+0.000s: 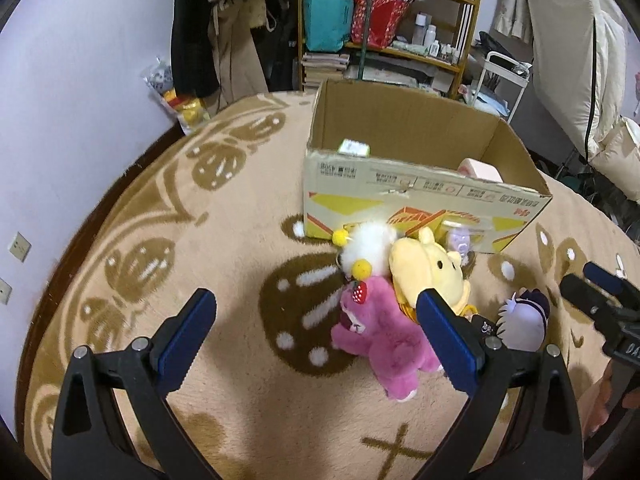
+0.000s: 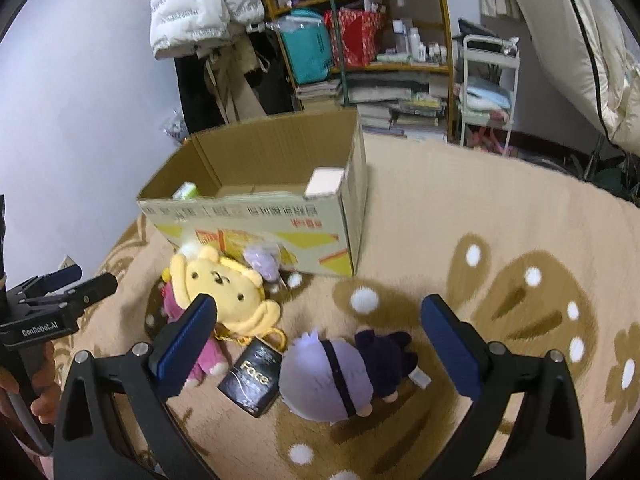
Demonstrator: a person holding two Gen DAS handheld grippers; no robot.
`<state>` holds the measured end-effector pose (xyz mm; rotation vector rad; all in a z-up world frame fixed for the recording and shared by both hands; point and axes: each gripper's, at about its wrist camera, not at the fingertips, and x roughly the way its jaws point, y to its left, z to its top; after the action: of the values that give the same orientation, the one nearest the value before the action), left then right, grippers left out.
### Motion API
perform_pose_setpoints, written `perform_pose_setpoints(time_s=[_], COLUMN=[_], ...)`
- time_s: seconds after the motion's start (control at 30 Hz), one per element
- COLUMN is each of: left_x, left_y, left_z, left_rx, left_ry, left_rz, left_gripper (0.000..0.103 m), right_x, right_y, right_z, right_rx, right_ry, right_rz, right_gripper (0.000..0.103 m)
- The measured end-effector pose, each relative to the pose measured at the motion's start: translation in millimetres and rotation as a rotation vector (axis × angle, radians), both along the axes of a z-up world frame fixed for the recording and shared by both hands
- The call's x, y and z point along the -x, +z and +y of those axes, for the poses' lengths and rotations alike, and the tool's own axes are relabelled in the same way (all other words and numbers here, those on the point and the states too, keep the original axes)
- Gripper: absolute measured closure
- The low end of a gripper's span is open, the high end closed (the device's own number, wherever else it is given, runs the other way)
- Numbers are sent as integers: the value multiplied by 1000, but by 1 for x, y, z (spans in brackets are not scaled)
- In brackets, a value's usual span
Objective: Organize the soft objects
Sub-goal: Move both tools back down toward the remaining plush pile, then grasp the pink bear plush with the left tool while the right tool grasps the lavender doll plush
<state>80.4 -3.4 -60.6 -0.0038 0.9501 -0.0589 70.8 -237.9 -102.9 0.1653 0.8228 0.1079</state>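
A pile of plush toys lies on the beige carpet in front of an open cardboard box (image 1: 404,196) (image 2: 256,216). A pink bear (image 1: 384,336) (image 2: 202,356), a yellow bear (image 1: 428,276) (image 2: 224,288), a white fluffy toy (image 1: 368,248) and a small lilac toy (image 1: 458,240) (image 2: 262,262) lie together. A white-haired doll in dark clothes (image 2: 340,372) (image 1: 524,320) lies apart. My left gripper (image 1: 316,336) is open above the pink bear. My right gripper (image 2: 320,340) is open around the doll.
A black "Face" packet (image 2: 252,380) lies beside the doll. The box holds a green item (image 1: 354,147) and a pink item (image 2: 324,182). Cluttered shelves (image 2: 380,40), hanging coats (image 2: 200,8) and a white cart (image 2: 486,92) stand behind.
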Motion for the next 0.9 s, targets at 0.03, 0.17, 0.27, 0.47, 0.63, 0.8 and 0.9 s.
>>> perform_pose_setpoints(time_s=[0.03,0.17,0.27,0.47,0.63,0.8,0.9], left_x=[-1,-6,-9,-13,-15,-17,-19], left_y=[-3,-12,-18,-28,-38,-52,-59], left_z=[0,-6,-11,-23,-30,-41,-47], left_rx=[8,2,12,6,8,1,-8], left_ry=[-2,-13,-20,-50,-68,-99,-124], left_rz=[10,28,52,79,115,165,188], left_gripper=[4,4,4,4,4,4,4], right_x=[-2,-11,-16,-22,-26,-30,-33], right_y=[-4,-18,-28,-40,-49,-59,-64], right_z=[0,-3,-6,-10,-16,-21,-21], right_rx=[3,2,-25,-44,-50,-56,-54], right_ry=[-2,-13,-14,-46,-75,-87,-88], right_rz=[12,73,108,163,210,255,276], right_gripper=[0,0,0,0,0,0,0])
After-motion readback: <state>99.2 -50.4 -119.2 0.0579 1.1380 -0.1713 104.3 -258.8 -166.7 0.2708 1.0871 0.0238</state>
